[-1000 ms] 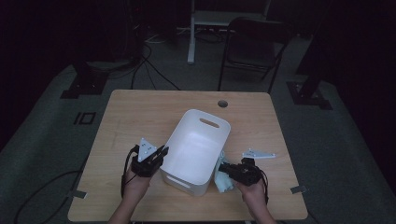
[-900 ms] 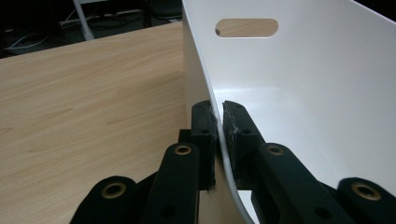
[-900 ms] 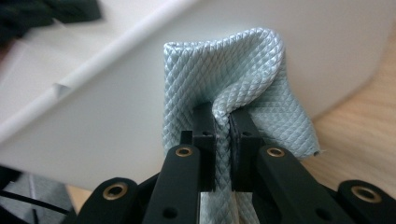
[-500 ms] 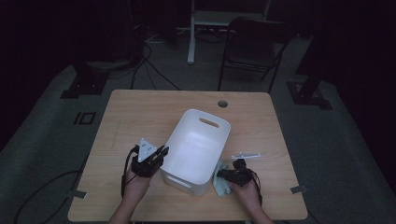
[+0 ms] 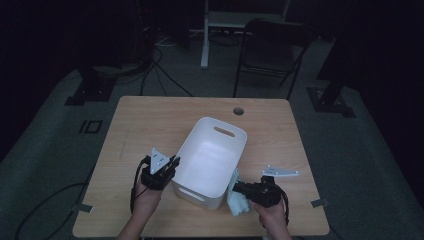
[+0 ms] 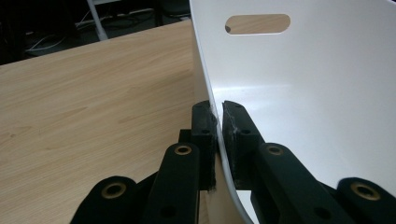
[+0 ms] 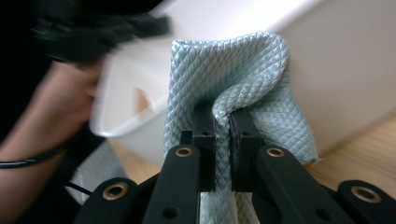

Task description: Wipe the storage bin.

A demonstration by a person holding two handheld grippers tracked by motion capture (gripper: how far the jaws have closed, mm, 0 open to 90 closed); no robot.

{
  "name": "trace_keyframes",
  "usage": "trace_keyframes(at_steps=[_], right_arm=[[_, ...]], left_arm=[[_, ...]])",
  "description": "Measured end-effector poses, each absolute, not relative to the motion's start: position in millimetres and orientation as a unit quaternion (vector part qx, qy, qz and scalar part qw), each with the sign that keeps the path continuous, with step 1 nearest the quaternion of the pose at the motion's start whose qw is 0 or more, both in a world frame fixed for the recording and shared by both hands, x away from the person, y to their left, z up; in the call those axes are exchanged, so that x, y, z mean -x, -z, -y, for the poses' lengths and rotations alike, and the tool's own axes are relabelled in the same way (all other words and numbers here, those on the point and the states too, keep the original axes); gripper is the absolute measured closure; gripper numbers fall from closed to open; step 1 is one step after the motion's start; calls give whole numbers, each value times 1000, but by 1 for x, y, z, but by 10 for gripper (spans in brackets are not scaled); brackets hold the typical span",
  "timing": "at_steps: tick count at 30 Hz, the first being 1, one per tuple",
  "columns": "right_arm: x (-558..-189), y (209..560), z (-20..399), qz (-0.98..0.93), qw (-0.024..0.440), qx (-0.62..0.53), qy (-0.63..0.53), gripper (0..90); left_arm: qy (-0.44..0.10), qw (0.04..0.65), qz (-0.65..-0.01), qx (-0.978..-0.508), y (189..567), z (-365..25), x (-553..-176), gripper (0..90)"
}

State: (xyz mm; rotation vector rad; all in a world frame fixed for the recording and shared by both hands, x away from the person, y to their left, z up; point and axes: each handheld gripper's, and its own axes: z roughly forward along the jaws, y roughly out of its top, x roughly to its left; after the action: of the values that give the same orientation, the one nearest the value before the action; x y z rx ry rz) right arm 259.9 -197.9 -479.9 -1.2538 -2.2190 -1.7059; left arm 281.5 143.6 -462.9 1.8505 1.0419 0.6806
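Low over near table edge: left gripper (image 5: 174, 162) clamped on white bin (image 5: 212, 150) left wall; right gripper (image 5: 239, 188) pinches pale green cloth (image 7: 243, 88) against bin's near-right side, forearms angled inward.

bin (image 5: 210, 160) mid-surface (image 5: 150, 120) | left gripper (image 5: 172, 162) at bin's left wall, clamped on its rim | right gripper (image 5: 239, 189) at bin's right near corner | cloth (image 5: 239, 202) in right gripper, against bin's outer wall | chair (image 5: 272, 50) behind surface

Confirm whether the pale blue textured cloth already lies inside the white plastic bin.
No: the right tool pinches the cloth outside the bin.
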Motion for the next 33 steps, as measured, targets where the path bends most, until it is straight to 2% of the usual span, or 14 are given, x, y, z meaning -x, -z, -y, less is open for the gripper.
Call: trace_keyframes(at_steps=[4,14,20,24,29,33], right_arm=[[-254,474,192,739,11,392,548,829],[-268,508,185,757,-3,432,490,831],[-284,533,184,761,0,466,452,830],[-294,555,182,759,19,491,426,832],[-288,549,183,755,34,491,434,833],[-267,524,186,751,42,460,472,831]], left_arm=[[-264,447,-420,-745,463,-144,-282,839],[-265,447,-420,-744,463,-143,-281,839],[-271,441,-422,-744,463,-143,-282,836],[-276,440,-428,-740,463,-142,-281,835],[-281,438,-429,-738,463,-142,-281,837],[-283,438,-428,-738,464,-142,-281,837]])
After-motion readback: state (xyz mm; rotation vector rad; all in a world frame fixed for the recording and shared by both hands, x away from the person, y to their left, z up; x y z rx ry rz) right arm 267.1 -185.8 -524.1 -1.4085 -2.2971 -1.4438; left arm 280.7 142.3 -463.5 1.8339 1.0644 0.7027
